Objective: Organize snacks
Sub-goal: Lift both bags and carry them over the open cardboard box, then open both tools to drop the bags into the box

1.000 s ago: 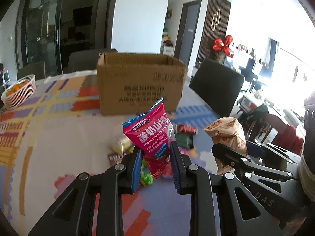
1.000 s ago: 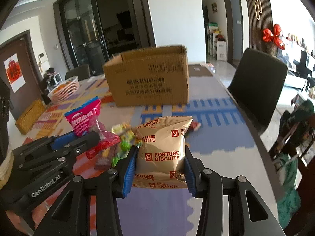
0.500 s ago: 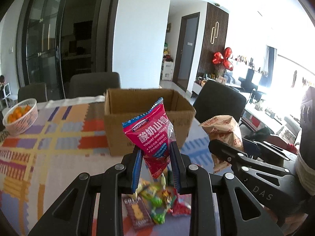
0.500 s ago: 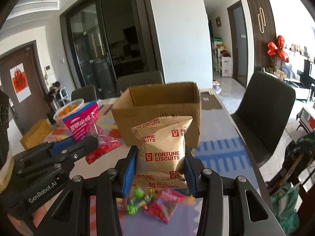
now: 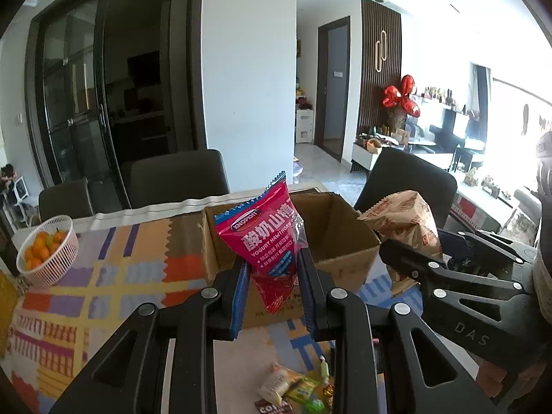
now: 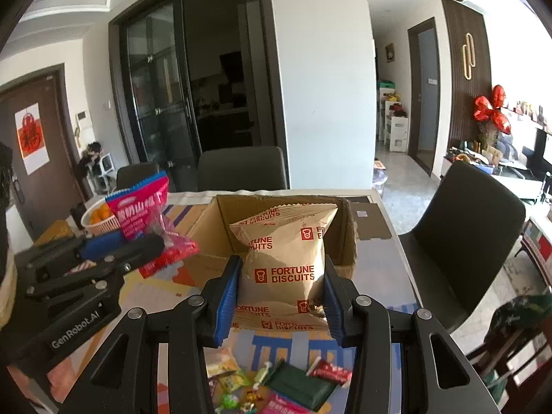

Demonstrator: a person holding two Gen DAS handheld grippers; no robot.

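Holding the pink packet (image 5: 267, 238) in our left gripper (image 5: 272, 289) and the biscuit bag (image 6: 283, 262) in our right gripper (image 6: 281, 293), fingers clenched on each, we hover just near the box (image 5: 345, 241). Released early, either could miss onto the surface (image 5: 103, 276).

Table (image 5: 114, 296): open cardboard box (image 5: 345, 241) at centre, fruit basket (image 5: 48, 255) at its 9 o'clock, loose small snacks (image 6: 276, 386) at its 6 o'clock, one chair (image 5: 176, 177) behind at 12, another chair (image 6: 465, 227) at 3 o'clock.
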